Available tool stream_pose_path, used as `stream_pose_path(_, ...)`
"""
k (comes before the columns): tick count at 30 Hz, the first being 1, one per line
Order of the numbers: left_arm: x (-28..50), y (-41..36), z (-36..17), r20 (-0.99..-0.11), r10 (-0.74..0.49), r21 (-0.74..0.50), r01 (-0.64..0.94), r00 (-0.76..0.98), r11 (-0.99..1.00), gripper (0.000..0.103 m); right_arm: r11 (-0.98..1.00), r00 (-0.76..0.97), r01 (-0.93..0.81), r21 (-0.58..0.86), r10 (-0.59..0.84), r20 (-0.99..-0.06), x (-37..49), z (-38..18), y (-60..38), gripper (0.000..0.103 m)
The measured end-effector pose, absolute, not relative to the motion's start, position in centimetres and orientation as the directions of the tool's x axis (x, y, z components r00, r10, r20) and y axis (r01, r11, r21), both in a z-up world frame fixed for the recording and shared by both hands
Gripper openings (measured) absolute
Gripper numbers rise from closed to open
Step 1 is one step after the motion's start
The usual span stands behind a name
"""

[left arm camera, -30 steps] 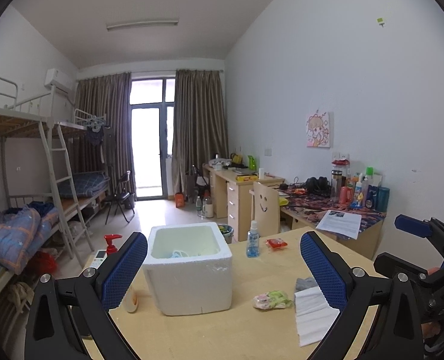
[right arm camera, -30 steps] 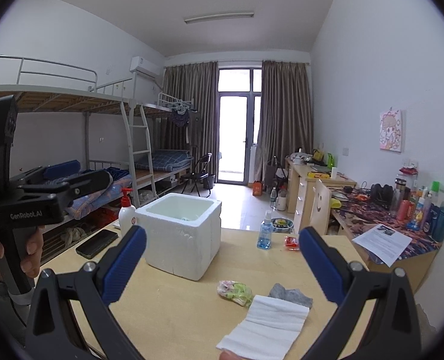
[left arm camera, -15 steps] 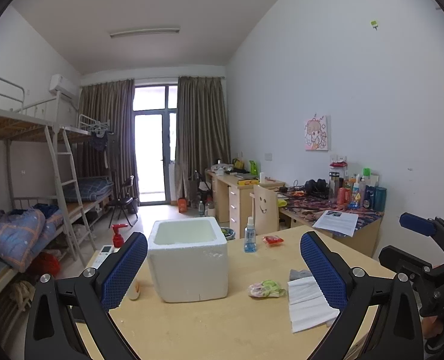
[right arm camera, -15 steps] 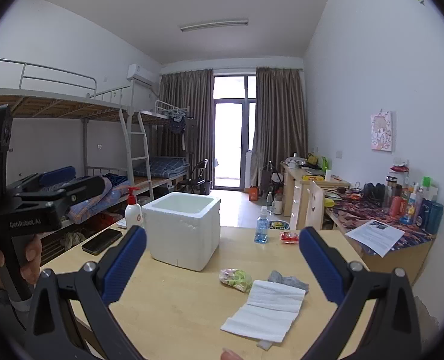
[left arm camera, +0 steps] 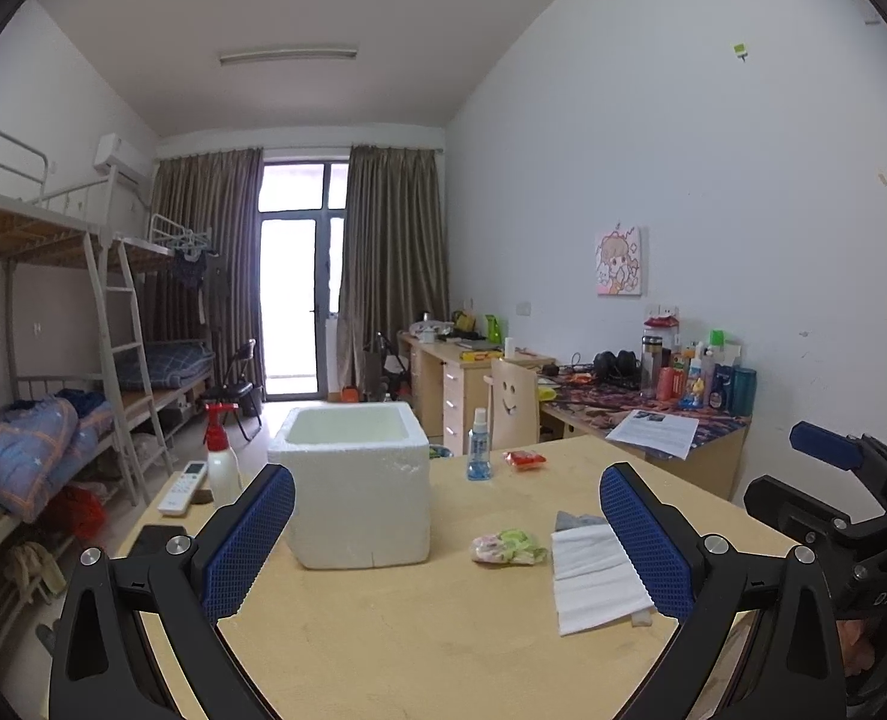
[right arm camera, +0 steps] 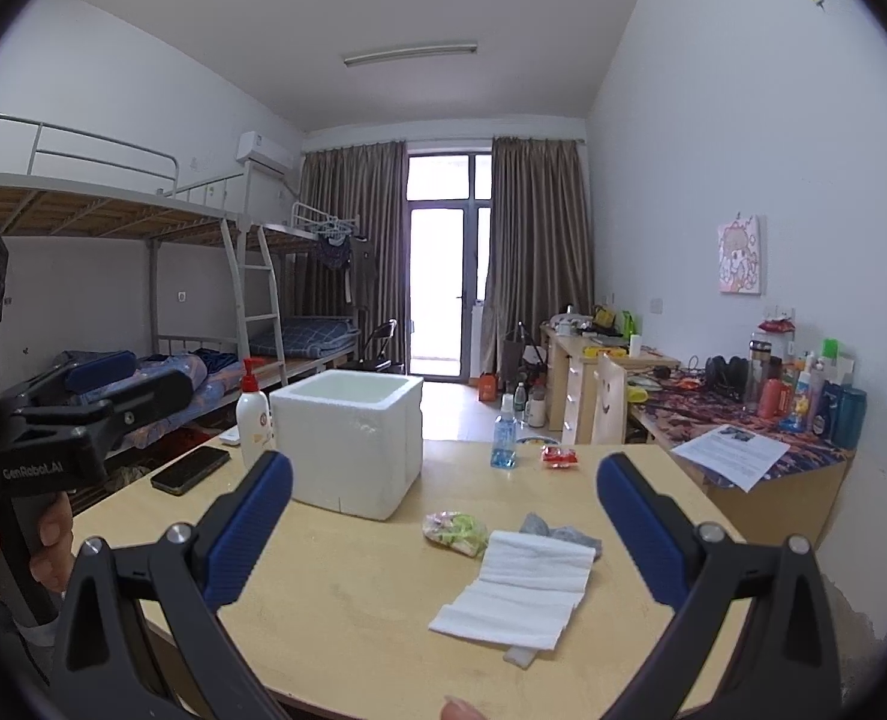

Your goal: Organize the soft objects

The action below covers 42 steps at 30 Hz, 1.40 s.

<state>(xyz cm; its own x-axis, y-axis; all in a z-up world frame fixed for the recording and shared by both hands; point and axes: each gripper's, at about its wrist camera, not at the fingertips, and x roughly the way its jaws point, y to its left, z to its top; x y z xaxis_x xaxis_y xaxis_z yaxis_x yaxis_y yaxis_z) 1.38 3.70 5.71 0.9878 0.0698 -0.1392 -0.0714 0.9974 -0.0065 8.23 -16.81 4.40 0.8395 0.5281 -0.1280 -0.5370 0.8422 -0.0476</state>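
Gaping left claw (left arm camera: 446, 537), right claw (right arm camera: 443, 525), white towel (right arm camera: 518, 591) between

Pale matt wood bench (right arm camera: 353, 588), rough white foam box (right arm camera: 353, 438) w/ grainy walls, soft ribbed white cloth (right arm camera: 518, 591), crumpled grey fabric (right arm camera: 554, 531), crinkly glossy plastic wrapper (right arm camera: 455, 531), glossy black phone (right arm camera: 190, 470) mid-left, gripper fingers (left arm camera: 248, 537) w/ blue textured rubber pads on matt black plastic.

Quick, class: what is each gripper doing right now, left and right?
Left gripper: open, holding nothing, above the table.
Right gripper: open, holding nothing.
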Motion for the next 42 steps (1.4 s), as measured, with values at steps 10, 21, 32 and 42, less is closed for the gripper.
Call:
stream_pose_path(10, 1.9, 3.9, 3.3, -0.161, 0.059, -0.031, -0.065, 0.985, 0.997, 0.102, 0.852, 0.846, -0.523, -0.042, 0.512, -0.148, 8.8, 1.8, -17.0, 0.103)
stream_pose_path(21, 2.5, 4.0, 1.6, -0.174, 0.051, -0.043, -0.059, 0.983, 0.997, 0.102, 0.836, 0.823, -0.548, -0.021, 0.535, -0.193, 10.1, -0.2, -17.3, 0.103)
stream_pose_path(32, 3.5, 4.5, 0.5, -0.188, 0.065, -0.028, -0.072, 0.980, 0.997, 0.102, 0.843, 0.815, -0.538, 0.016, 0.525, -0.246, 11.8, -2.0, -17.4, 0.103)
stream_pose_path(42, 5.1, 4.9, -0.9, -0.235, 0.047, -0.027, -0.055, 0.971, 0.998, 0.102, 0.845, 0.807, -0.535, 0.008, 0.513, -0.293, 13.3, -3.3, -17.0, 0.103)
